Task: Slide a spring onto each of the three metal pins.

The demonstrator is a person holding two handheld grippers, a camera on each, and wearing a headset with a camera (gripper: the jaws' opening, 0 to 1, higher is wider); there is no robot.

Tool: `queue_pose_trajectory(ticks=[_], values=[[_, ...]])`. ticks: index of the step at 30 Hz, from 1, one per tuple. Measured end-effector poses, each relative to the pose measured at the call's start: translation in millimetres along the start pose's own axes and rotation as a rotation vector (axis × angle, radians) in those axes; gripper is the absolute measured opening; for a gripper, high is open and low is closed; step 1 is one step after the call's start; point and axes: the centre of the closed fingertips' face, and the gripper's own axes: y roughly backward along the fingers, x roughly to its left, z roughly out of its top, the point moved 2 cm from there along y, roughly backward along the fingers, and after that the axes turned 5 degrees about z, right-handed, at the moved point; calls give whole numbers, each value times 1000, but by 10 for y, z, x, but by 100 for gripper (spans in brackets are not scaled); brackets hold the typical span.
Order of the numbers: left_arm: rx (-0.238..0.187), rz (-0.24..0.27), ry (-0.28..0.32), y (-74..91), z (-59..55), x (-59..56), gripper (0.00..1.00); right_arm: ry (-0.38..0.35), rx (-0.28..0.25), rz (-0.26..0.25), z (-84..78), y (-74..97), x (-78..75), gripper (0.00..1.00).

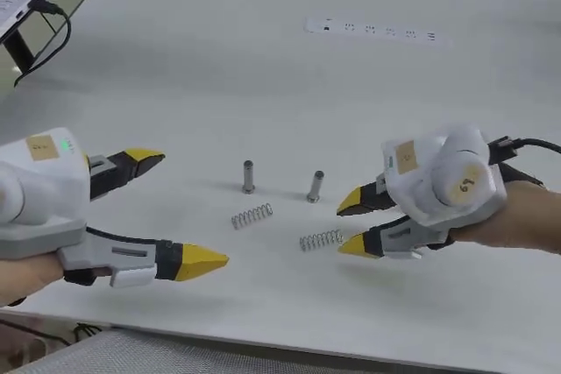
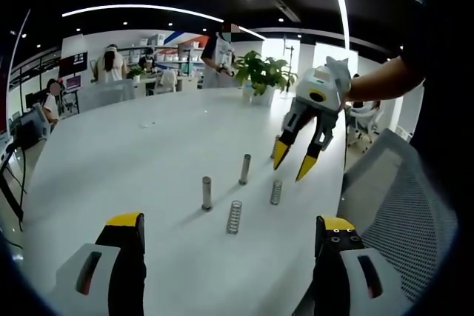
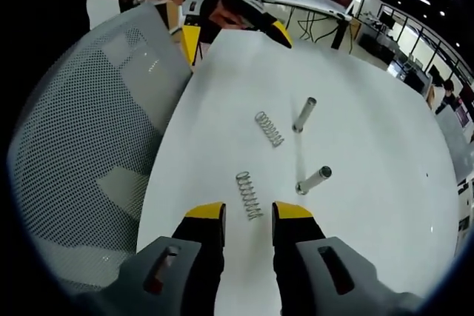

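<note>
**Two pins bare, both grippers unloaded**

My left gripper (image 1: 193, 209): fingers spread wide, nothing held; its body is cut off at the head view's margin. My right gripper (image 1: 344, 230): narrow gap between fingers, nothing pinched; its housing hides part of my hand (image 1: 513, 221). Toward the worktop's (image 1: 263, 85) near edge the first pin (image 1: 249, 176) and second pin (image 1: 315, 187) stand upright, unsleeved. The first spring (image 1: 252, 215) lies flat just nearer that edge. The second spring (image 1: 321, 239) lies just ahead of my right fingertips, apart. The right gripper view adds a mesh chair back (image 3: 89, 131) beside that edge; the left gripper view, a distant plant (image 2: 263, 73), detail unreadable.
</note>
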Motion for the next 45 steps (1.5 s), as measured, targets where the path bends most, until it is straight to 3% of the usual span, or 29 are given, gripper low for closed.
queue_pose_trajectory(ticks=[13,27,34,45], values=[[21,-4,-21,25,-64,-37,93,-9,67,39,-89,-218,-48,19],[25,1,-16,45,-82,-28,92,-47,84,57,-132,-305,-59,13],[32,3,-17,44,-101,-20,92,-72,64,54,-129,-301,-50,9],[27,-13,-36,22,-26,-66,92,-45,54,36,-96,-207,-25,8]])
